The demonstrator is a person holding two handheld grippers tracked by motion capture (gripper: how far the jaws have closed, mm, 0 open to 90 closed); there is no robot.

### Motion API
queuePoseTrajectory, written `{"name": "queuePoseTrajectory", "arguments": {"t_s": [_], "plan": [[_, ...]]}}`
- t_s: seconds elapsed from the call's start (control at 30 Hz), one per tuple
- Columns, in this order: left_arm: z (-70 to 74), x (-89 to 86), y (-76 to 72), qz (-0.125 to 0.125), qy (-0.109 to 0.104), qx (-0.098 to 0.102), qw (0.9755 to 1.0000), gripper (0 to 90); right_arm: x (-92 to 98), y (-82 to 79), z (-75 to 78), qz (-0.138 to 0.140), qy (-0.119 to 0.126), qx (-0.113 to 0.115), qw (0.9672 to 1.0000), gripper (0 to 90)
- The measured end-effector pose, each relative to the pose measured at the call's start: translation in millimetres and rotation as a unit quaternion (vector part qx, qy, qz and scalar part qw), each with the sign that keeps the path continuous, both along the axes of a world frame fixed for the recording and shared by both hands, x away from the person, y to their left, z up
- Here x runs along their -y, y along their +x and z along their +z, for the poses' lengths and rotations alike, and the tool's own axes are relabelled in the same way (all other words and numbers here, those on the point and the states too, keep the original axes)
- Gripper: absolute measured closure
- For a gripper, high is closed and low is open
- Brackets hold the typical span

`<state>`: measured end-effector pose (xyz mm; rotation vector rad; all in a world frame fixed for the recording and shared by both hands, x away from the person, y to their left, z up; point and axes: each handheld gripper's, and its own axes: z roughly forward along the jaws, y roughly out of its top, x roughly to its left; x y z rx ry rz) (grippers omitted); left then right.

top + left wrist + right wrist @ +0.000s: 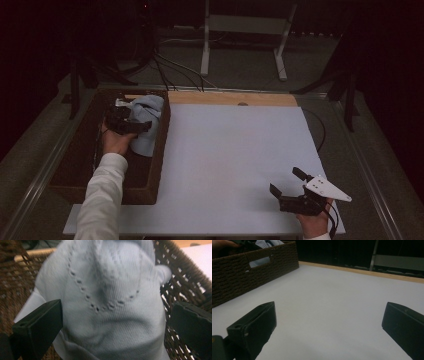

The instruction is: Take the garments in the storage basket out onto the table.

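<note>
Left gripper [110, 322] wide around the pale blue knit cloth [107, 302] in the wicker basket [185, 282]; we should pinch a thick fold, clear of the weave; right gripper [295, 187] idles wide over the table [225, 150].

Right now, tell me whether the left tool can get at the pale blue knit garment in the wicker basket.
Probably yes. The left tool is inside the wicker basket, its open jaws either side of the pale blue knit garment, nothing between them. Whether the jaws already touch the fabric is unclear.
</note>
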<state>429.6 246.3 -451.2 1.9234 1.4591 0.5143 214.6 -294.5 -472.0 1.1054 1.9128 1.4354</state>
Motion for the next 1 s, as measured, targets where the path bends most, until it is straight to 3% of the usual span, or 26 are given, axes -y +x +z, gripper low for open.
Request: {"name": "queuePoseTrajectory", "arguments": {"t_s": [0.13, 0.27, 0.33, 0.43, 0.47, 0.5, 0.53, 0.63, 1.0], "plan": [[-3.3, -0.3, 2.8, 0.004, -0.003, -0.027, 0.9996, 0.2, 0.0, 0.0, 0.0, 0.0, 0.0, 0.0, 1.0, 0.0], [-4.1, -2.0, 4.2, 0.009, -0.003, -0.035, 0.9993, 1.1, 0.1, 0.0, 0.1, 0.001, -0.001, 0.0, 1.0, 0.0], [-3.7, -2.7, 4.6, 0.008, -0.007, -0.043, 0.999, 5.8, 0.1, 0.2, -0.1, 0.0, -0.001, -0.001, 1.0, 0.0], [-2.8, -4.0, 4.6, 0.008, -0.01, -0.05, 0.9987, 26.1, -0.1, 0.1, -0.1, 0.0, -0.001, -0.001, 1.0, 0.0], [-1.9, -4.1, 3.8, 0.002, -0.011, -0.053, 0.9985, 26.1, -0.2, 0.1, -0.1, 0.001, -0.002, -0.001, 1.0, 0.0], [-1.3, -3.7, 3.2, -0.005, -0.007, -0.056, 0.9984, 46.5, -0.1, 0.0, -0.1, 0.001, -0.002, -0.001, 1.0, 0.0], [-0.9, -3.3, 2.8, -0.004, -0.004, -0.061, 0.9981, 56.0, -0.1, 0.1, -0.1, 0.0, -0.001, -0.001, 1.0, 0.0], [0.5, -5.0, 1.7, 0.002, 0.003, -0.066, 0.9978, 71.8, 0.2, 0.2, -0.1, -0.001, -0.001, -0.001, 1.0, 0.0], [9.4, -6.7, -4.3, 0.018, 0.014, -0.05, 0.9985, 76.1, 1.8, -0.4, 0.6, -0.003, 0.0, 0.001, 1.0, 0.0]]}}
